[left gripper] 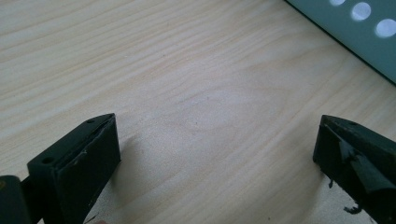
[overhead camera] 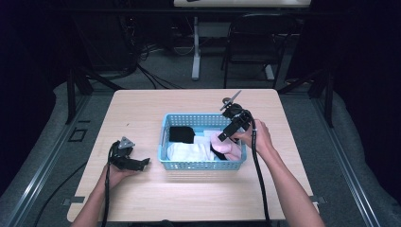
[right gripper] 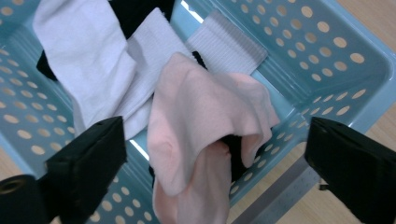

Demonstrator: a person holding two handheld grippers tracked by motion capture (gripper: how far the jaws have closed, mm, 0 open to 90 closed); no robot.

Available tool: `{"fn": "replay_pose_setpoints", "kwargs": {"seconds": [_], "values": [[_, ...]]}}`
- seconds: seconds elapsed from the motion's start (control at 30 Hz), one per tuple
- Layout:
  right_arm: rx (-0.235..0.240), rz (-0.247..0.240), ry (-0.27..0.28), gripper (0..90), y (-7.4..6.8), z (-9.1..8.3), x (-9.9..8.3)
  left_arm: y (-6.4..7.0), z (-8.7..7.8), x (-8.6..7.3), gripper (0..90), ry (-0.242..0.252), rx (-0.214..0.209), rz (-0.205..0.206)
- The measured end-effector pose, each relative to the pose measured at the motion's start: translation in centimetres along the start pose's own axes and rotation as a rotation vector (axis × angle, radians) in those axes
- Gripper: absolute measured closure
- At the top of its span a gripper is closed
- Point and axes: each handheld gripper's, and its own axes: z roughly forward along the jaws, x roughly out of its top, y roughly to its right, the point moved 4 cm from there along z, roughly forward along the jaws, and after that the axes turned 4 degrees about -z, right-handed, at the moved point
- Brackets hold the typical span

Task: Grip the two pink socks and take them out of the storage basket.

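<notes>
The right gripper (right gripper: 215, 154) hangs over the blue basket (right gripper: 336, 56), its jaws wide apart and holding nothing; the pink sock (right gripper: 205, 121) lies between them, just below; the left gripper (left gripper: 217, 154), also wide open and empty, rests on the table (left gripper: 187, 70) beside the basket.
</notes>
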Motion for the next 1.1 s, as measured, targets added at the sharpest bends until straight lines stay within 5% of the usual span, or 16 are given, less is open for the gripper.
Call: {"fn": "replay_pose_setpoints", "kwargs": {"seconds": [0.23,0.47,0.77,1.1], "values": [[-0.007,0.001,-0.059,42.6,0.2,0.8,0.2,0.0,0.0,0.0,0.5,0.0,0.0,0.0],[-0.018,0.008,-0.06,70.9,0.2,0.6,0.2,0.0,0.0,0.0,0.5,0.0,0.0,0.0],[-0.032,-0.005,-0.015,85.3,-0.1,-0.6,0.4,0.0,0.0,0.0,0.5,0.001,0.0,0.0],[-0.017,-0.001,-0.007,87.6,-0.1,-0.8,0.3,0.0,0.0,0.0,0.5,0.001,0.0,0.0]]}}
